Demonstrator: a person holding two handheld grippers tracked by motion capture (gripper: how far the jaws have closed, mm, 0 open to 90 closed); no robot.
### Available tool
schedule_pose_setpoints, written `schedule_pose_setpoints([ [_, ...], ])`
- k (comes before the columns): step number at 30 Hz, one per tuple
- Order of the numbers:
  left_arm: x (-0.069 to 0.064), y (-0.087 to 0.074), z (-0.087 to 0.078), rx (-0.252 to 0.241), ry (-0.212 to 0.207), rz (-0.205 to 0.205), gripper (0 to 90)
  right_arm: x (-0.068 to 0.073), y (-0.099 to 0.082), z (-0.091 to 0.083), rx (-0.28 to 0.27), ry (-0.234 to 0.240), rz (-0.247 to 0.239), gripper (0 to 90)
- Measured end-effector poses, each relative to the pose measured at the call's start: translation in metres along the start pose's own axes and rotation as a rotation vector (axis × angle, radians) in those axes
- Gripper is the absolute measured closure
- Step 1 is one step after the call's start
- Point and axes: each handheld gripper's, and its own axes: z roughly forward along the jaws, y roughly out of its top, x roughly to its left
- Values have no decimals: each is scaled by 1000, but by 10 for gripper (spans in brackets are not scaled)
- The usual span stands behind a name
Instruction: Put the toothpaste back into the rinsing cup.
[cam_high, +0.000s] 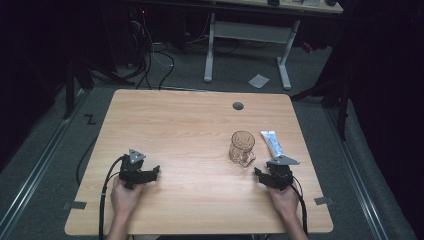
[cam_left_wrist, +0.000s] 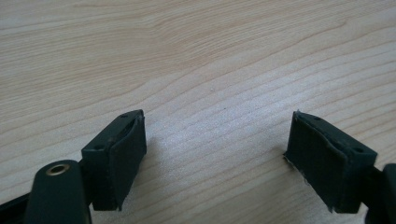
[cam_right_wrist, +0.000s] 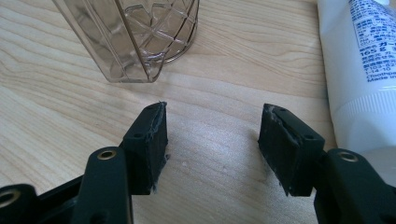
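On the pale wooden tabletop (cam_high: 190, 135) a clear faceted glass mug (cam_high: 242, 148) stands upright, a white printed tube (cam_high: 272, 143) lying just beside it. The right tool (cam_right_wrist: 212, 135) rests near both — jaws spread wide, holding nothing. The left tool (cam_left_wrist: 215, 140), well apart from them, also gapes wide over bare wood.

At the right of the frame a glass mug (cam_high: 242, 147) stands beside a white tube (cam_high: 272, 143) on the wooden table (cam_high: 185, 130).

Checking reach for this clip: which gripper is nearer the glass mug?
Right. The right gripper sits just beside the glass mug, jaws open. The left gripper rests far across the table, also open.
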Motion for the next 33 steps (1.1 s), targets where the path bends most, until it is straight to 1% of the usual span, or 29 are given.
schedule_pose_setpoints([
  [12,0,0,0,0,0,0,202,-1,0,0,1,6,-1,409],
  [21,0,0,0,1,0,1,202,-1,1,1,1,2,1,409],
  [24,0,0,0,1,0,1,202,0,1,1,3,-1,1,383],
  [26,0,0,0,1,0,1,202,0,1,1,6,-5,10,365],
  [33,0,0,0,1,0,1,202,-1,2,2,12,0,11,357],
])
